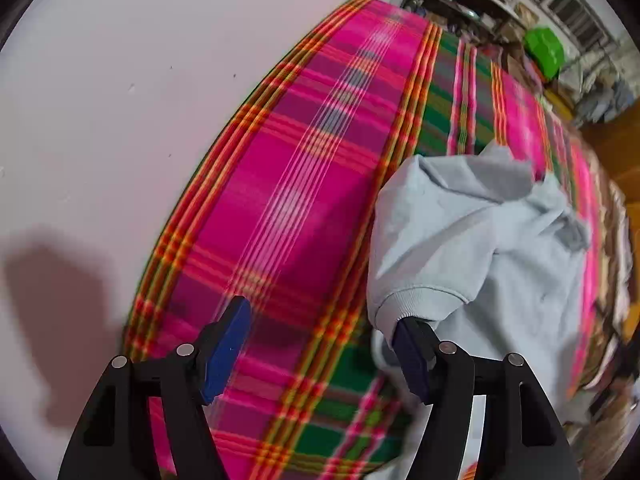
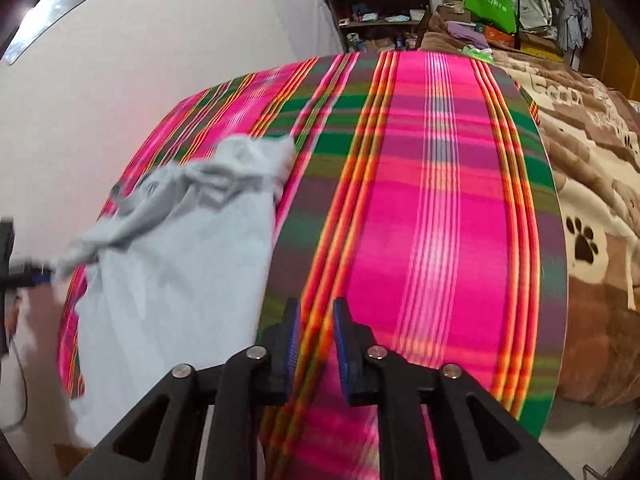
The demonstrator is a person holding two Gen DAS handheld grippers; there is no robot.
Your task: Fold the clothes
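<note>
Where it lies bunched toward one side of the plaid-covered surface, the pale grey sweatshirt point(image 1: 480, 240) is seen with a ribbed cuff or hem draped over the right-hand finger of the left hand-held gripper point(image 1: 320, 348), whose blue pads are spread wide apart; only that one finger is touched by the cloth, and its tip is hidden under the ribbing, so no pinch on the fabric can be made out. A darker grey lining is shown in the crumpled upper folds, though whether it belongs to a hood cannot be told. In the right wrist view the same garment point(image 2: 180, 264) is stretched toward the left frame edge, where a drawn-out corner meets a dark gripper part that is largely cut off. The right hand-held gripper point(image 2: 316, 344) is held over bare cloth just beside the sweatshirt, its blue pads parted by a narrow gap with nothing between them. Beneath everything a pink, green and orange plaid cloth point(image 2: 432, 208) is spread; what it covers is hidden, so bed or worktop cannot be decided. Much of both views is smeared by blur. A brown paw-print blanket point(image 2: 592, 208) lies alongside, a cluttered shelf point(image 2: 380, 12) and a green bag point(image 2: 490, 2) stand beyond, and a white wall point(image 1: 140, 80) fills the left.
</note>
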